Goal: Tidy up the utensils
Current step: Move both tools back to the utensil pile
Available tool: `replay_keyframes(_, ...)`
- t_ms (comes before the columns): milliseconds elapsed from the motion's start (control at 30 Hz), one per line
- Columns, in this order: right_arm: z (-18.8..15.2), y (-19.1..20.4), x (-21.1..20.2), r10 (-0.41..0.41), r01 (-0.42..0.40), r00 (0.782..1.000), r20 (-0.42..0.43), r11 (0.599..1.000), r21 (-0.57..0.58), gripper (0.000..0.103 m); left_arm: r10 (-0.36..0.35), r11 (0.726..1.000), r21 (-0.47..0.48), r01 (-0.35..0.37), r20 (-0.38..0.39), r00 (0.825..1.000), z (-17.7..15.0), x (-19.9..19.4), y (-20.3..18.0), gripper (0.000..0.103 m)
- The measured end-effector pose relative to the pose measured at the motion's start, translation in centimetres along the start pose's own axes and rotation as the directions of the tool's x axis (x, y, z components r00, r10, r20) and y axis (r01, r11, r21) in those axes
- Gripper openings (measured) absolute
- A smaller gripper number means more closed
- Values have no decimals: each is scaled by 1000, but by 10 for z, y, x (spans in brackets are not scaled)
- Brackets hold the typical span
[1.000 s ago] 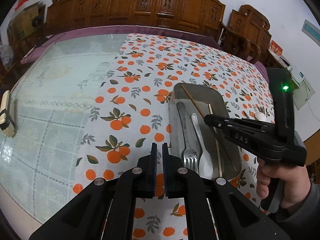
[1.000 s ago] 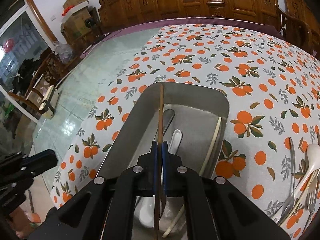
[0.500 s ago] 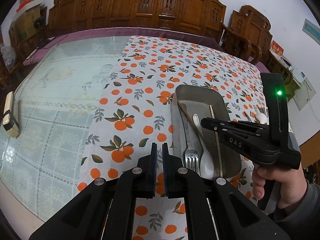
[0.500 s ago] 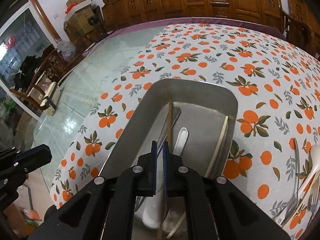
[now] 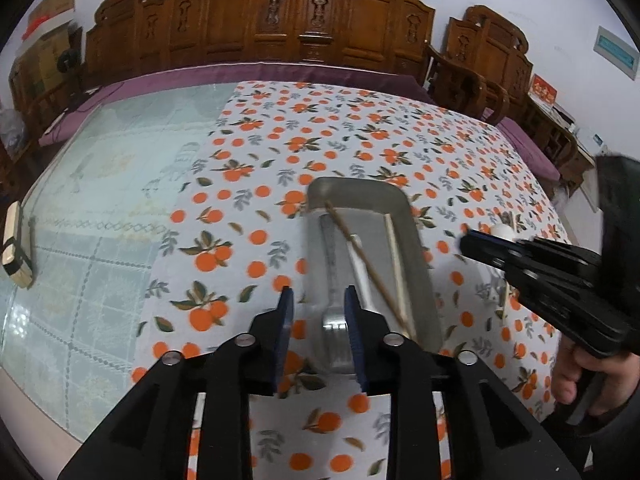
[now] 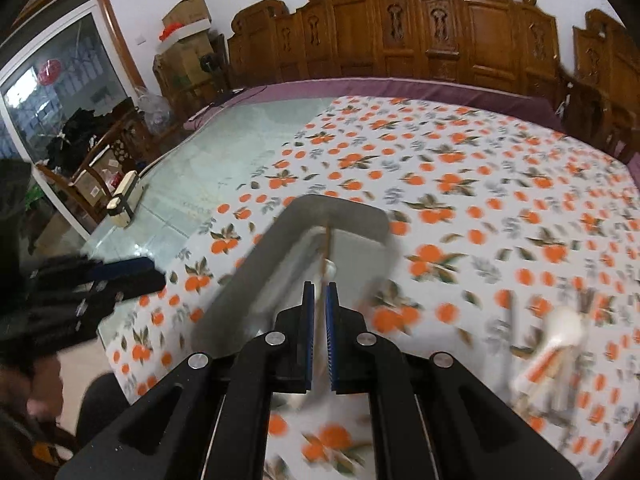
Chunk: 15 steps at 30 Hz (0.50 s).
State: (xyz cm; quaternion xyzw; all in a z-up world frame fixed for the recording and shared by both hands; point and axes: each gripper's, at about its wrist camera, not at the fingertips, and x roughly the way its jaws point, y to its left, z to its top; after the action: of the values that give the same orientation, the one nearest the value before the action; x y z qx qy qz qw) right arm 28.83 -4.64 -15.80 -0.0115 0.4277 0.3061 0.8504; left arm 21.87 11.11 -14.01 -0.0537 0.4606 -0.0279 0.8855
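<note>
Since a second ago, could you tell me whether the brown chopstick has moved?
Yes. The brown chopstick has gone from the right gripper down into the metal tray, lying diagonally with its far tip at the far-left corner.

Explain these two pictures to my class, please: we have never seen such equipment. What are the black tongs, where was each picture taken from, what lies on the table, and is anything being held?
There is no robot. A person holds a black two-finger gripper in each hand, and a wide-angle camera on each looks forward along its fingers.

One picture comes from the left gripper; its jaws stand apart and hold nothing. The right gripper shows at that picture's right edge. The other picture comes from the right gripper; its jaws have a narrow gap and are empty.

On the orange-patterned tablecloth sits a metal tray. In it lie a brown chopstick, a pale chopstick and a fork. More utensils lie loose on the cloth to the right of the tray, blurred by motion.
</note>
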Motion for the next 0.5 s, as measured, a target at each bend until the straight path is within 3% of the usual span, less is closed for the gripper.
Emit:
replay_keyframes(167, -29, -42, -45, -87, 87, 996, 3, 996, -6, 8, -32, 999, 27, 33, -7, 999, 1, 7, -35, 35)
replay_keyframes(300, -52, -82, -73, -167, 167, 986, 1, 986, 20, 8, -68, 996, 54, 69, -27, 997, 0, 19, -68, 36)
replay_keyframes(500, -81, -122, -89, -216, 217, 976, -31, 973, 71, 8, -112, 987, 106, 118, -61, 992, -3, 39, -119, 36)
